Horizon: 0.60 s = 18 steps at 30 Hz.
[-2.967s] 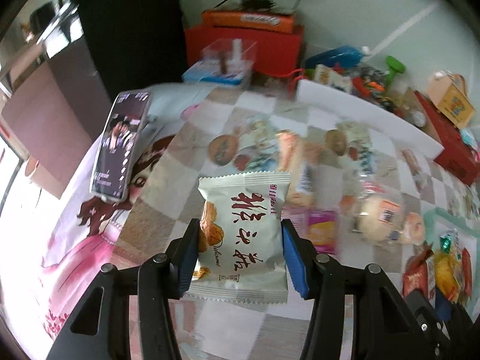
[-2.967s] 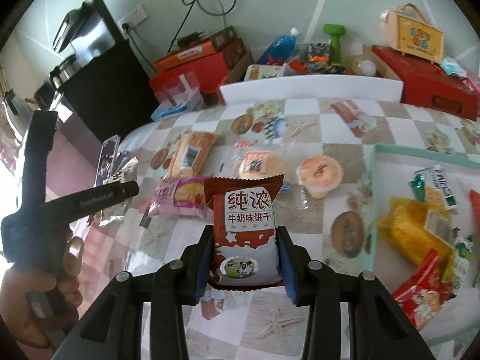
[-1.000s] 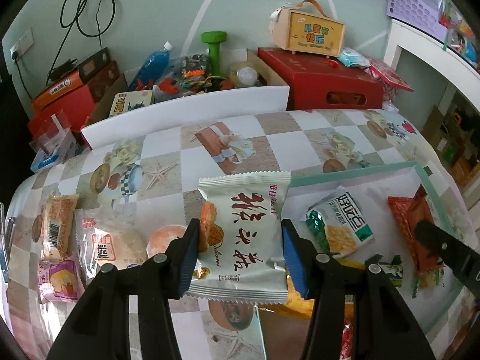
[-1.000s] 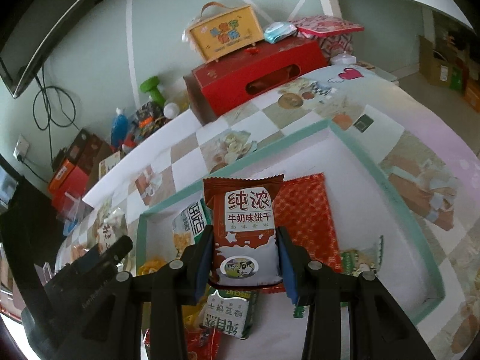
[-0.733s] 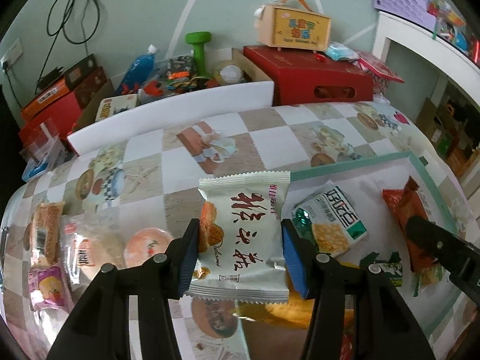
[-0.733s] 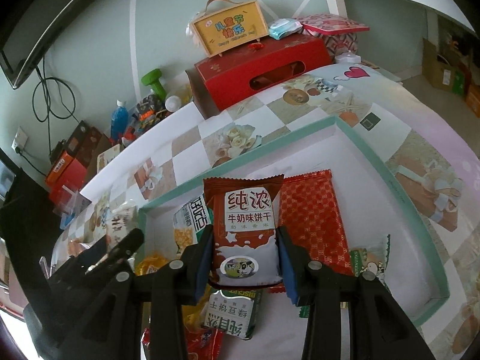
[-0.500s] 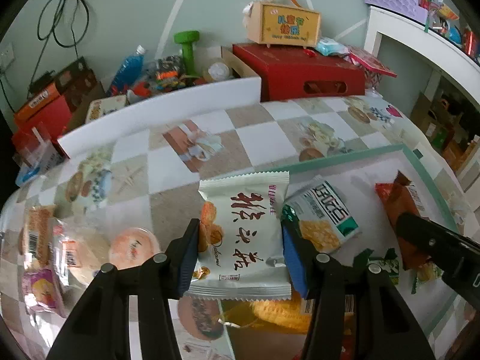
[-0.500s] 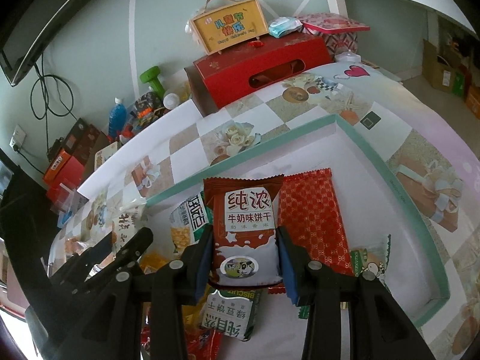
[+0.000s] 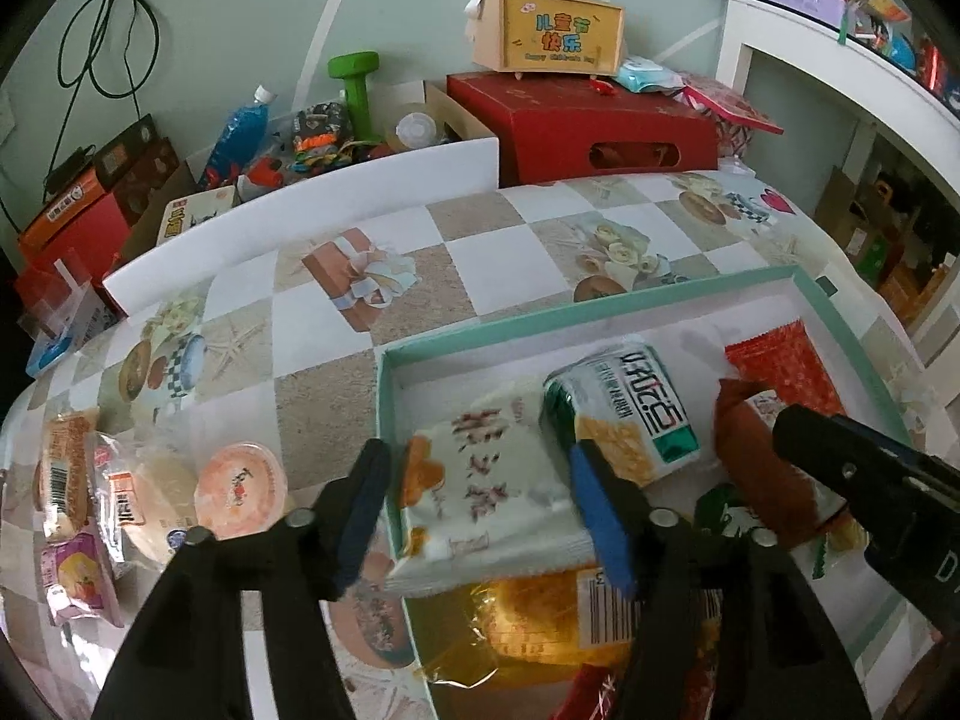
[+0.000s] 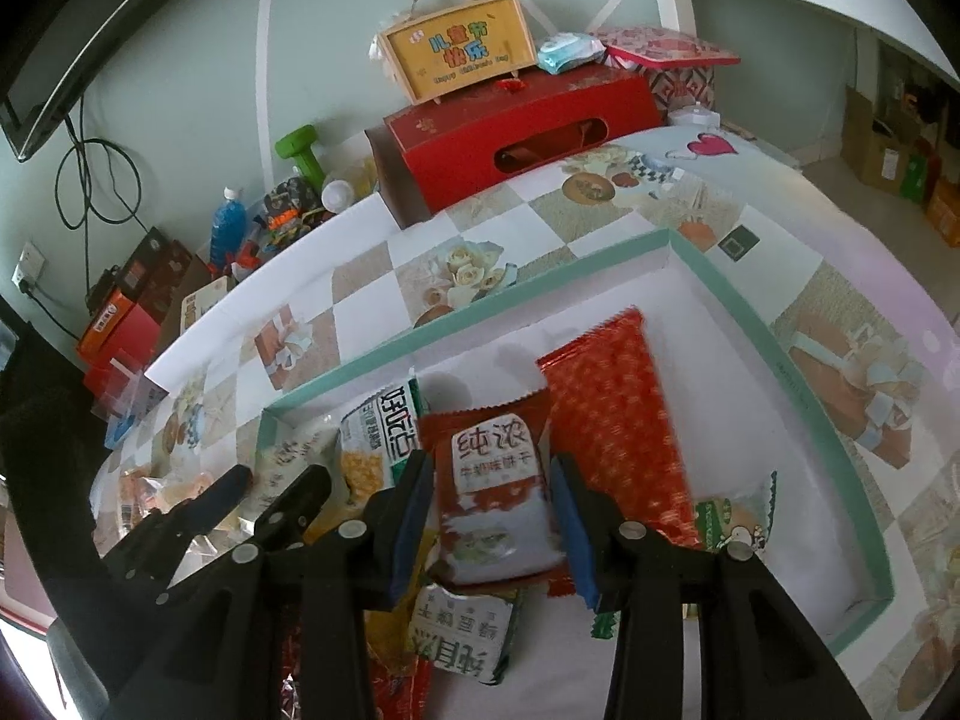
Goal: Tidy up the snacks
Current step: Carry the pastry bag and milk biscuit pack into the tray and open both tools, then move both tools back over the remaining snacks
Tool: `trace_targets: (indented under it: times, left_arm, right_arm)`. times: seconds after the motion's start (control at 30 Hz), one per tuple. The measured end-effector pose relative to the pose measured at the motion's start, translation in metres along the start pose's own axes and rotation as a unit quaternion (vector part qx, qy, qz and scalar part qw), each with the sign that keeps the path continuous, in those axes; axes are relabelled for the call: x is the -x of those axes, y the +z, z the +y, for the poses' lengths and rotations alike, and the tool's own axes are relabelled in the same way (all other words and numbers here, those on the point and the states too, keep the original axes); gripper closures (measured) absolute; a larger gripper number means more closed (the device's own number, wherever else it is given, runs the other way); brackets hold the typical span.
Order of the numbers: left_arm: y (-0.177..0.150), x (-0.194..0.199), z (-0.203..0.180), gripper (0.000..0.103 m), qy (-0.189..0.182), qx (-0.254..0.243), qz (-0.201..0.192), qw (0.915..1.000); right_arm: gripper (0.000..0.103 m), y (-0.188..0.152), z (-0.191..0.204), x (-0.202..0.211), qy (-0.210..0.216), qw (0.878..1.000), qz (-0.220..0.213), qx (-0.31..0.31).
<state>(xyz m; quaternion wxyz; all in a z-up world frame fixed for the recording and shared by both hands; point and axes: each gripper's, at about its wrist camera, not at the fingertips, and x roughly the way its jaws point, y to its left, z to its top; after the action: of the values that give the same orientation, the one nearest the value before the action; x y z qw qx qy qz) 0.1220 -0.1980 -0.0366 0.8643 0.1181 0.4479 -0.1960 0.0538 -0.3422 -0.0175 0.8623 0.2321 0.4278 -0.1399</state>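
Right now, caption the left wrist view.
Left tongs just opened, dropping white snack packet into green-rimmed box.

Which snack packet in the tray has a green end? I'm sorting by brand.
The white packet with corn art, lying between the cream packet under the left gripper and the plain red packet. No other shows shiny green foil.

I read 儿童节快乐 on the yellow gift box atop the red box. The brown biscuit packet bears 纯浓; its smaller line is blurred. The green-and-white packet shows 好吃点. An upside-down packet reads 纯豆. The orange bag carries a barcode.
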Motion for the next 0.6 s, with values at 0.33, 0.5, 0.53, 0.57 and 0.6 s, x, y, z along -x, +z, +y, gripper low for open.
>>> trace_targets:
  times: [0.33,0.5,0.53,0.57,0.6]
  left_arm:
    - [0.007,0.019,0.015,0.028,0.025,0.023,0.003,0.9994]
    - [0.008,0.022,0.029,0.019,0.051,0.042,0.005,0.9978]
    - [0.008,0.021,0.031,0.019,0.055,0.046,0.006,0.9974]
    - [0.008,0.021,0.035,0.016,0.058,0.051,0.006,0.997]
    - [0.007,0.02,0.037,0.013,0.061,0.057,0.007,0.9965]
  right_arm:
    - [0.056,0.001,0.004,0.007,-0.006,1.0,-0.008,0.012]
    - [0.039,0.002,0.003,0.005,-0.013,1.0,-0.002,0.013]
    - [0.037,0.002,0.003,0.004,-0.014,1.0,0.0,0.013]
    - [0.034,0.002,0.003,0.004,-0.015,1.0,0.0,0.014]
    - [0.031,0.002,0.004,0.003,-0.018,1.0,0.002,0.016]
